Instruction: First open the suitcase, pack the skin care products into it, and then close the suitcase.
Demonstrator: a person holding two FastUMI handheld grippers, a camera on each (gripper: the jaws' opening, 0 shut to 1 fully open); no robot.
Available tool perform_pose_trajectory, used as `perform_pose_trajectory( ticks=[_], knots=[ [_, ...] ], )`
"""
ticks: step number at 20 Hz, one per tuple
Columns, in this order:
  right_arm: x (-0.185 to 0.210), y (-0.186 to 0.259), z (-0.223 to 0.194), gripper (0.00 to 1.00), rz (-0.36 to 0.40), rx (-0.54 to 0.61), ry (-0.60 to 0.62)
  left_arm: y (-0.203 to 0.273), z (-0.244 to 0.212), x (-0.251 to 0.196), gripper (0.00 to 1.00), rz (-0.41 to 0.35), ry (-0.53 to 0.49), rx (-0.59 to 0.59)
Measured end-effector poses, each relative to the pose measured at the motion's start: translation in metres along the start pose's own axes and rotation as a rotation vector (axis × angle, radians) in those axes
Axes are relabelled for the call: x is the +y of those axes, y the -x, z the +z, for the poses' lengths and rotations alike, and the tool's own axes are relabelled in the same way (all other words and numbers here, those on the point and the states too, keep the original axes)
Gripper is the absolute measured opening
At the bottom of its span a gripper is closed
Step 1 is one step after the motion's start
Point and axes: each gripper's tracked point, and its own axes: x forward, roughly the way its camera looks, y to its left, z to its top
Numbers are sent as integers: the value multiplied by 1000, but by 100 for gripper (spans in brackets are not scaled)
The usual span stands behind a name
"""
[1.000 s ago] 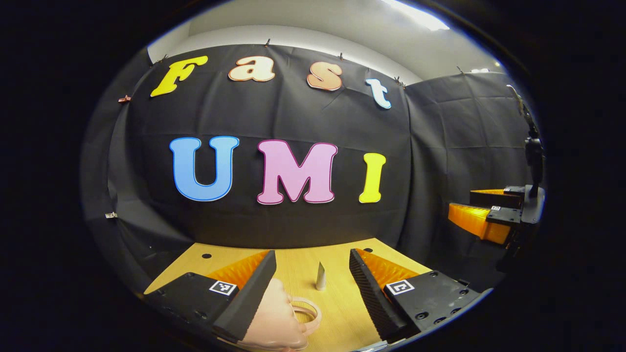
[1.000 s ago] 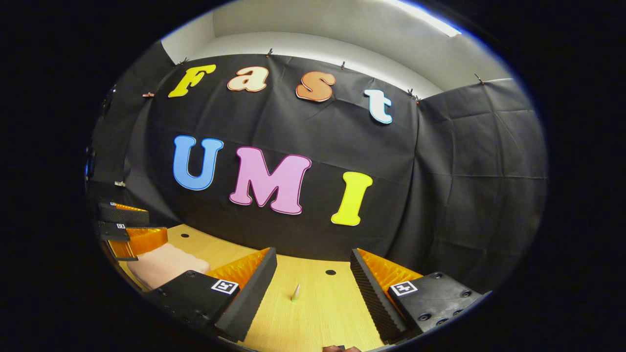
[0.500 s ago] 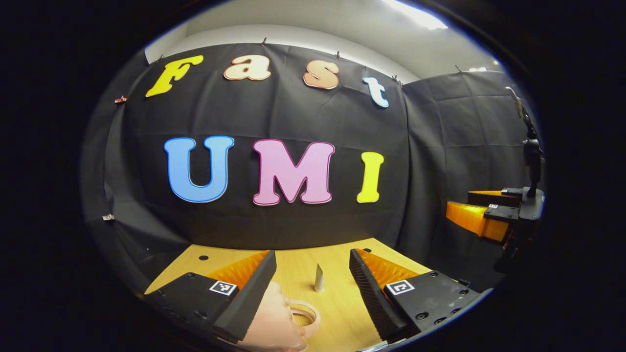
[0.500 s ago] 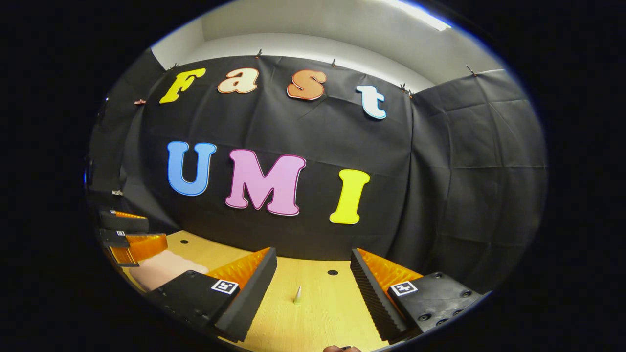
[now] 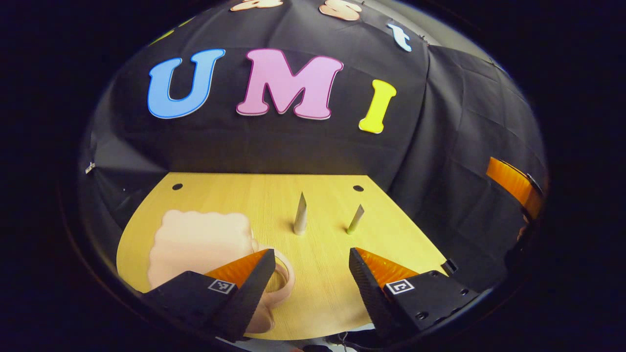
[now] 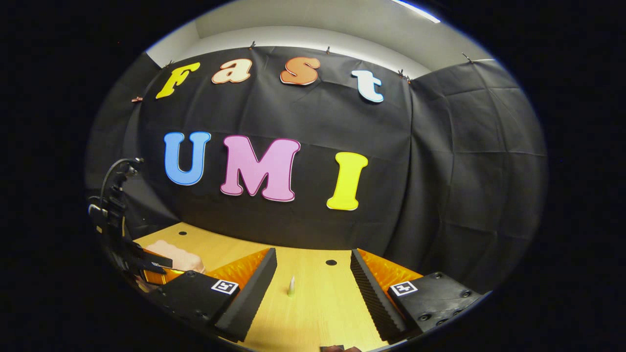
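Lying shut, pink suitcase [image 5: 198,242], wooden table [image 5: 323,274]

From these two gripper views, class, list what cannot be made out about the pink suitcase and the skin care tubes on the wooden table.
- Pink scalloped suitcase: left gripper view, near side and ring handle partly behind the left gripper finger; any latch or zip unseen.
- Same suitcase: right gripper view, mostly hidden by the gripper in front.
- Two slim upright tubes: too small to read.
- Near edge of the wooden table: cut off.
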Motion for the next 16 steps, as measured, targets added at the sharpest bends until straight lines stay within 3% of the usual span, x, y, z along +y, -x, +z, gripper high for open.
perform_pose_trajectory(
  ticks=[5, 8, 11, 14, 16],
  knots=[
    [-37, -39, -62, 96, 52, 109, -88, -70, -60, 14, 96, 137, 200, 344],
    [-65, -63, -94, 96, 58, 160, -128, -101, -86, 33, 96, 255, 197, 468],
    [-88, -81, -118, 96, 62, 205, -142, -126, -93, 41, 88, 308, 137, 504],
    [-105, -94, -127, 98, 55, 224, -155, -141, -108, 44, 92, 341, 168, 560],
    [-110, -99, -132, 98, 62, 238, -153, -147, -115, 43, 87, 333, 192, 578]
  ],
)
